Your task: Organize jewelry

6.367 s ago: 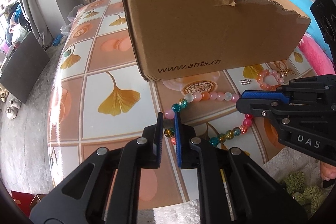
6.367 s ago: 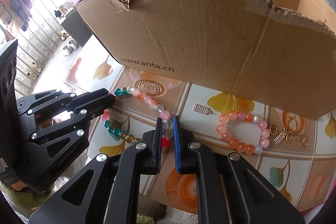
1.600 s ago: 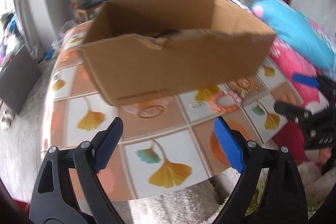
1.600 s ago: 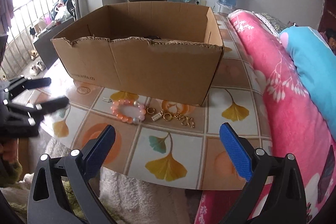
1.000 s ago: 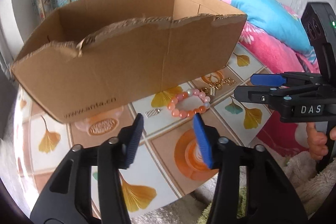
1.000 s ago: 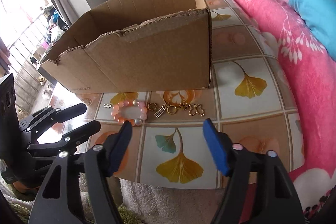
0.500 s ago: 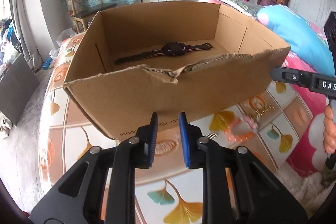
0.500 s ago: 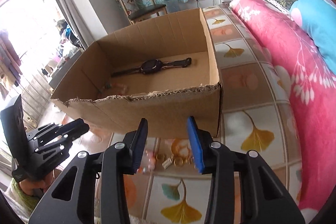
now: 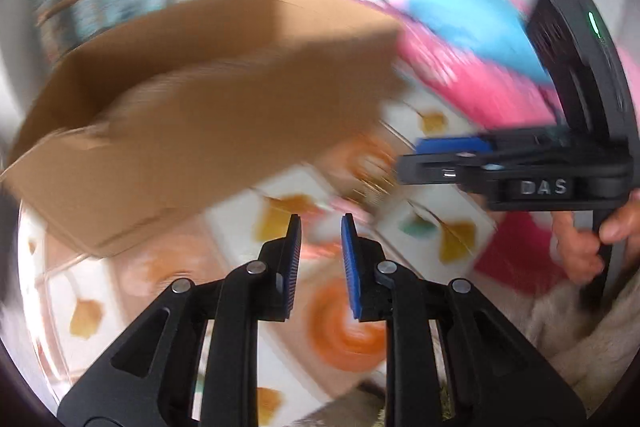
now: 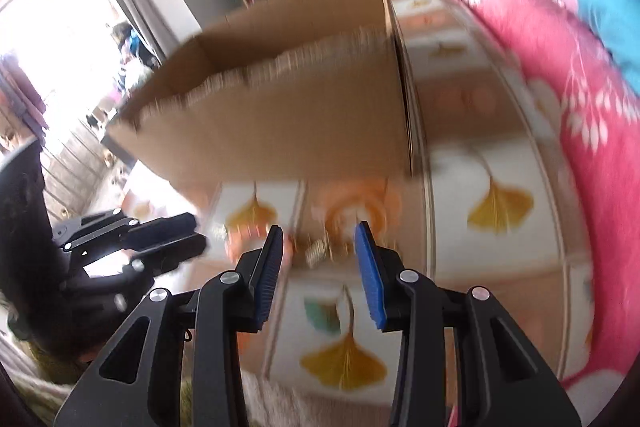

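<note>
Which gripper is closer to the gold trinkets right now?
Right. The right gripper hangs just above the gold trinkets; the left gripper is off beside them.

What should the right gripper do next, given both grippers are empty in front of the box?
Probably ease the right gripper down and forward onto the gold pieces lying blurred on the table just ahead of its open, empty jaws, in front of the cardboard box. The pink bead bracelet sits nearer the left gripper, so leave that one to it.
</note>
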A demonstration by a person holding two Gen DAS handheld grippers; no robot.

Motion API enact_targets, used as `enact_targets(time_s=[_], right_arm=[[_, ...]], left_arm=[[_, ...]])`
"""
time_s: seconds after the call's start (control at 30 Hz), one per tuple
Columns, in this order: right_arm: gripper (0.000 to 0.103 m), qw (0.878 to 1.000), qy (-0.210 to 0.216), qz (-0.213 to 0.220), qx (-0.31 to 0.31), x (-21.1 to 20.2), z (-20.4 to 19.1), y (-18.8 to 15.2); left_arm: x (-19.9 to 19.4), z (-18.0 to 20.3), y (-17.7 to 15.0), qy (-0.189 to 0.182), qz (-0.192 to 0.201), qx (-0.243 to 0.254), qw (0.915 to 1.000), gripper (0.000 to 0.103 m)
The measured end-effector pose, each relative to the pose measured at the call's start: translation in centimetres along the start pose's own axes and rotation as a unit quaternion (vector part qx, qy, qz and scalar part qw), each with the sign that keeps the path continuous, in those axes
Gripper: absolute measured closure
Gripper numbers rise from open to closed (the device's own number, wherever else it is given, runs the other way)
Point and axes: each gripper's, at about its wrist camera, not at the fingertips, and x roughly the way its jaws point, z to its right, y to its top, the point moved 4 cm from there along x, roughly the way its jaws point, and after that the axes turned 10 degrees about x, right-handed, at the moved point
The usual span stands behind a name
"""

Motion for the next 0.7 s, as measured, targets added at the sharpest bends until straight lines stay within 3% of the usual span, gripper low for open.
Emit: enact_targets(time_s=[0.1, 0.17, 0.3, 0.33, 0.37, 0.7], right_arm=[[0.066, 1.0, 0.001, 0.0, 0.013, -0.3, 0.6, -0.6], [0.066, 1.0, 0.002, 0.005, 0.015, -0.7, 0.9, -0.6], [0.066, 1.0, 0.005, 0.012, 0.013, -0.9, 1.2, -0.5], [0.066, 1.0, 0.006, 0.012, 0.013, -0.9, 1.3, -0.5], [0.066, 1.0, 0.007, 0.011, 0.014, -0.9, 1.4, -0.5], [0.067, 1.0, 0.011, -0.004, 0.005, -0.2, 1.4, -0.9]], left_arm=[[1.9, 2.0, 0.2, 0.022, -0.03, 0.056, 0.9977, 0.079], [2.7, 2.3, 0.4, 0.028, -0.04, 0.066, 0.9966, 0.079], [3.6, 2.5, 0.4, 0.027, -0.051, 0.071, 0.9958, 0.08], [3.6, 2.4, 0.3, 0.025, -0.053, 0.071, 0.9958, 0.083], [3.6, 2.4, 0.3, 0.024, -0.056, 0.07, 0.9957, 0.094], [0.8, 1.7, -2.1, 0.029, -0.086, 0.047, 0.9947, 0.095]])
